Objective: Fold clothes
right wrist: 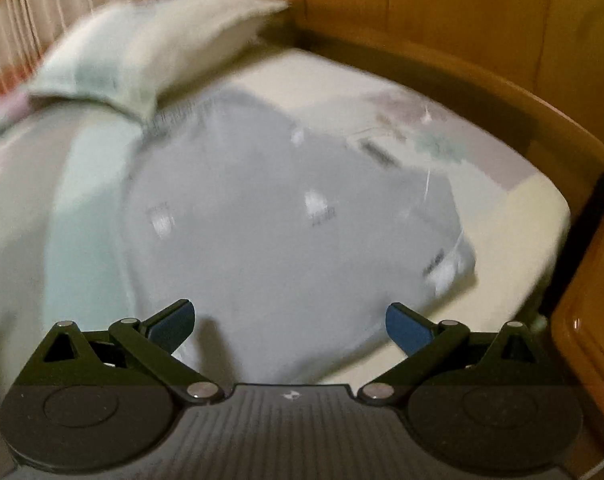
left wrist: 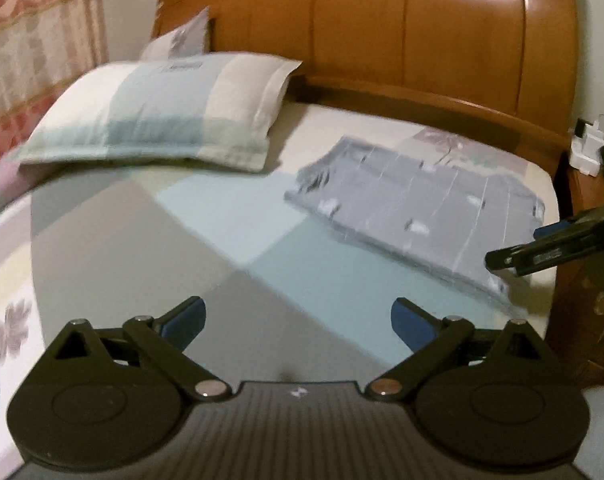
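Both jaws stand wide apart with nothing between them: the left gripper hangs over bare bedsheet, and the right gripper hovers above the near edge of the folded grey garment. That garment lies flat on the bed, towards the wooden headboard and close to the mattress's right edge, its white marks showing through the blur. A checked pillow rests to its left, apart from it in the left wrist view. Both views are blurred
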Motion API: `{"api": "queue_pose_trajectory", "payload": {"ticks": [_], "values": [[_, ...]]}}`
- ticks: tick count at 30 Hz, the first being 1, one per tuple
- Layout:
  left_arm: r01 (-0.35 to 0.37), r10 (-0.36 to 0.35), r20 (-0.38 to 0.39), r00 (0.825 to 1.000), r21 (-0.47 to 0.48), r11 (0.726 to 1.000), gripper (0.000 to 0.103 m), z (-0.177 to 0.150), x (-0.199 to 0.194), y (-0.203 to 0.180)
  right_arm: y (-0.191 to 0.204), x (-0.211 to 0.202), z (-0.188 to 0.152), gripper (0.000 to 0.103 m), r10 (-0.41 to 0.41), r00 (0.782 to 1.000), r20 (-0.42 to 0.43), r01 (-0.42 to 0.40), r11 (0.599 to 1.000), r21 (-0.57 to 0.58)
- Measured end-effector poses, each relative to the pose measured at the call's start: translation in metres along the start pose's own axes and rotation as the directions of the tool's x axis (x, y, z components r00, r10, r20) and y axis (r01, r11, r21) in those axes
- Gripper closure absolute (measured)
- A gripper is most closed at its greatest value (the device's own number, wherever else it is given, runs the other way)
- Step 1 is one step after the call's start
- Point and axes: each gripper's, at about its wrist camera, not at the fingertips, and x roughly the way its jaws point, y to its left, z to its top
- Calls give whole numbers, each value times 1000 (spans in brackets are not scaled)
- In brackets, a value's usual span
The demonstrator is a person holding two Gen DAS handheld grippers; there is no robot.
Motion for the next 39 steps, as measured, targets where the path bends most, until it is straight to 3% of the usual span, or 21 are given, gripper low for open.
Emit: {"api": "queue_pose_trajectory", "payload": {"ticks": [4, 11, 14, 18, 21, 25, 29, 36, 39], "values": [[20, -22, -32, 999, -76, 997, 4, -25, -13, 8, 4, 3, -7, 0, -35, 999, 13, 35, 999, 33], [10, -10, 1, 1000, -151, 988, 4, -50, -48, 23, 8, 1, -10, 0, -55, 998, 24, 54, 997, 49], [-23, 24, 9, 1000, -139, 990, 4, -55, -58, 25, 12, -4, 5, 0, -23, 999, 45, 19, 996, 91], [-33, 33, 0, 999, -147, 989, 4, -63, -60, 29, 38, 6, 41, 0, -3, 995, 97, 1, 1000, 18], [-32, 30, -12, 999, -181, 983, 4, -69, -59, 34, 54, 32, 61, 0, -9, 997, 76, 10, 1000, -16], [-33, 29, -23, 999, -199, 979, 4, -73, -57, 39, 63, 56, 57, 0, -45, 999, 10, 45, 998, -37], [-39, 34, -27, 999, -193, 980, 4, -72, -54, 40, 63, 28, 40, 0, -14, 1000, -4, 14, 1000, -26], [-40, 38, -18, 999, -182, 982, 4, -66, -51, 26, 55, -54, -2, 0, 35, 999, 8, -35, 999, 12], [-19, 19, -2, 1000, -177, 984, 4, -64, -54, 17, 52, -85, -15, 0, 0, 1000, 25, 0, 999, 34]]}}
